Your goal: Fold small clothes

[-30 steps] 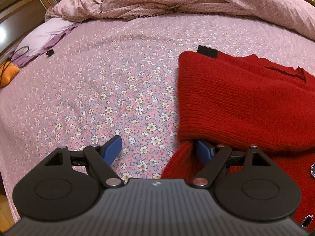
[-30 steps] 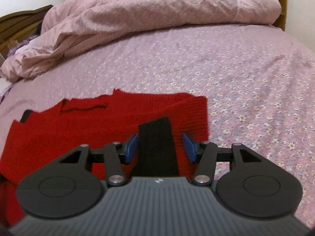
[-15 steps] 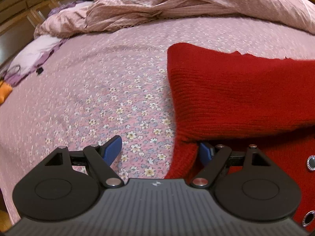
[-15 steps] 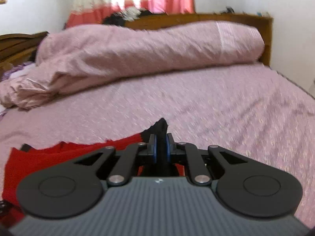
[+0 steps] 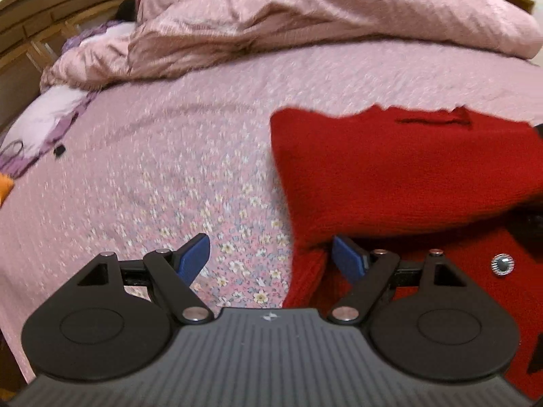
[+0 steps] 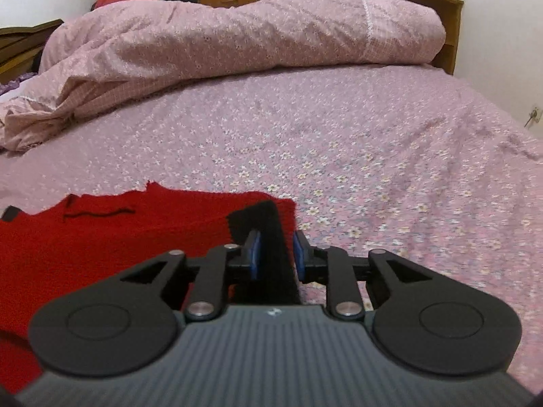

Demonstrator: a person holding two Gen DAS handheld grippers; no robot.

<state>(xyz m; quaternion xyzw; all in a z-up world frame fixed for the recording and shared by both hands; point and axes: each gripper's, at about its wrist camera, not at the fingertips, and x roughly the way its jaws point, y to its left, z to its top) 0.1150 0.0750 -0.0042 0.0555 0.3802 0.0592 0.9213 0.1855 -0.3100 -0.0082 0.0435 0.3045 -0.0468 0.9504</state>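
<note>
Both hand-held grippers work at the lower edge of their views. In the left wrist view, the left hand-held gripper (image 5: pixel 269 257) has its blue-padded jaws spread wide: the left pad hangs over the pink floral bedsheet (image 5: pixel 163 176), while the right pad is tucked just under a folded-over edge of the red knitted sweater (image 5: pixel 400 176). That garment fills the right half of the frame, lying on the bed, with a silver round snap button (image 5: pixel 501 264) showing at lower right.

In the right wrist view, the right hand-held gripper (image 6: pixel 274 254) has its jaws drawn close together with the black ribbed cuff of the sweater (image 6: pixel 268 234) standing upright between them. The left pad appears to touch the cuff; whether the right one presses it I cannot tell. The red knit (image 6: pixel 118 237) spreads to the lower left of that frame, flat on the sheet.

A crumpled pink quilt (image 6: pixel 237 40) is heaped across the top of both views, against a brown wooden headboard (image 6: pixel 451 34) at the upper right. A pale lilac pillow (image 5: pixel 51 115) lies at the left edge of the left wrist view.
</note>
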